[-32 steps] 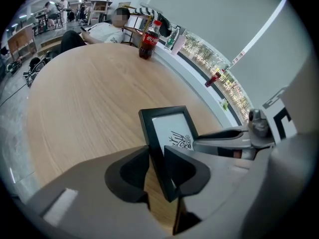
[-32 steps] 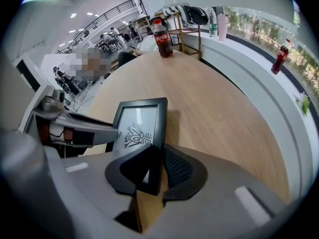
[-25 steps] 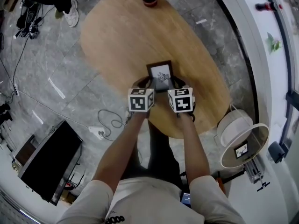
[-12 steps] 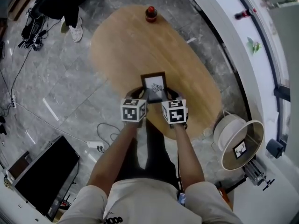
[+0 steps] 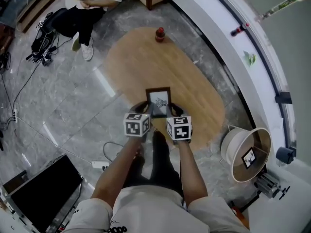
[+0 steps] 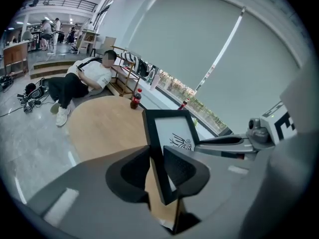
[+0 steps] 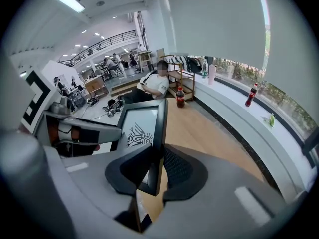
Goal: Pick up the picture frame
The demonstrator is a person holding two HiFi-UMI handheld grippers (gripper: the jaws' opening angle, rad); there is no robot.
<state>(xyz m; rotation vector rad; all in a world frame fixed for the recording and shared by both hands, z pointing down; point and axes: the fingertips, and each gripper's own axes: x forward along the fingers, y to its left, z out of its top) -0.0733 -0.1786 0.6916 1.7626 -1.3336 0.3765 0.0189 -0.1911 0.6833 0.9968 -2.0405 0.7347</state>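
A dark-framed picture frame (image 5: 159, 101) with a white print hangs above the oval wooden table (image 5: 146, 57), held between both grippers. My left gripper (image 5: 147, 109) grips its left edge; its jaws have just been closing with the frame between them. In the left gripper view the frame (image 6: 172, 131) stands upright between the pads of that gripper (image 6: 157, 169). My right gripper (image 5: 170, 110) is shut on the right edge. In the right gripper view the frame (image 7: 142, 126) sits between the dark pads of that gripper (image 7: 156, 171).
A red-capped cola bottle (image 5: 159, 34) stands at the table's far end. A person (image 5: 92, 1) sits on the floor beyond, with bags. A white round stand (image 5: 247, 152) is at the right, a black screen (image 5: 43, 188) on the floor at the left, and a curved window ledge (image 5: 228, 47) runs along the right.
Both grippers have risen together with the picture frame, which has come up off the table. The table looks smaller and farther below.
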